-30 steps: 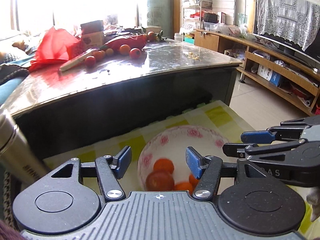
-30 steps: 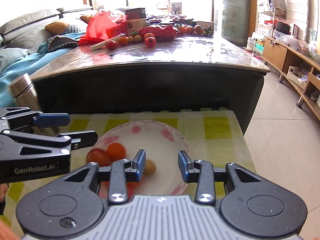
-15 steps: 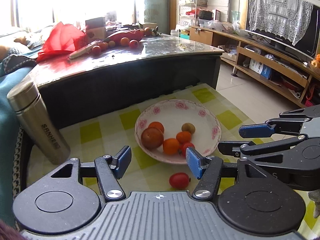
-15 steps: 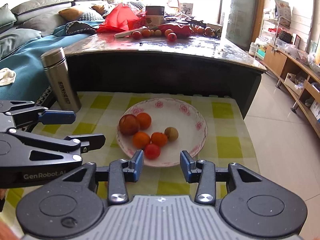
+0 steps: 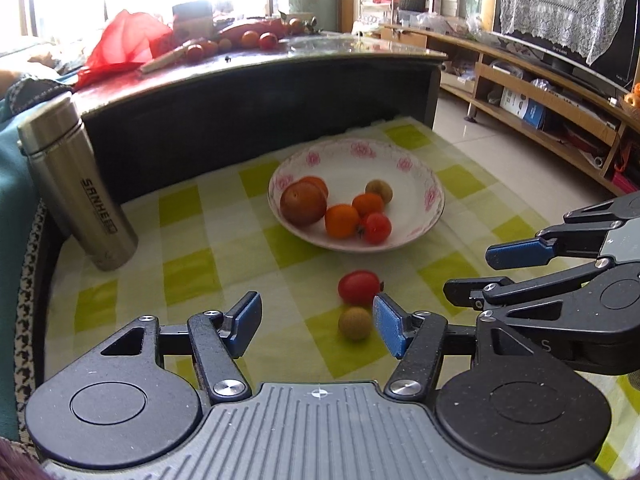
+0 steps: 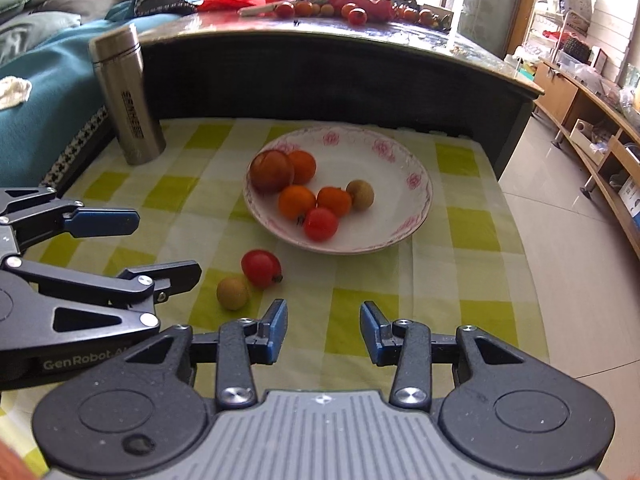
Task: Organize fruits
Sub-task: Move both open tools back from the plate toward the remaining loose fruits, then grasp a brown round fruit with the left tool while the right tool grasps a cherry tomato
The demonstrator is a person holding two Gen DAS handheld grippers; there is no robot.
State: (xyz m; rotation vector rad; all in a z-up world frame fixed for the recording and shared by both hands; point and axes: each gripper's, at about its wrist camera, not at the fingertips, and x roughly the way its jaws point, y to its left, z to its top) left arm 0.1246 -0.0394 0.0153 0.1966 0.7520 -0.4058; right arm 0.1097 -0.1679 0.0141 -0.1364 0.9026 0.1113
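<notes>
Flask (image 5: 76, 184): brushed metal, dull sheen. Bowl (image 6: 416, 200): glazed ceramic, glossy, with a printed pink pattern. Checked cloth (image 6: 472, 232): thin, matt, faintly creased. Tomato (image 6: 261, 268): smooth, shiny skin; small tan fruit (image 6: 232, 293): matt, rough-looking. Low table top (image 5: 360, 46): polished, reflective. Gripper fingers (image 5: 390, 330): padded in ribbed blue rubber; bodies are seen as speckled matt black plastic.
</notes>
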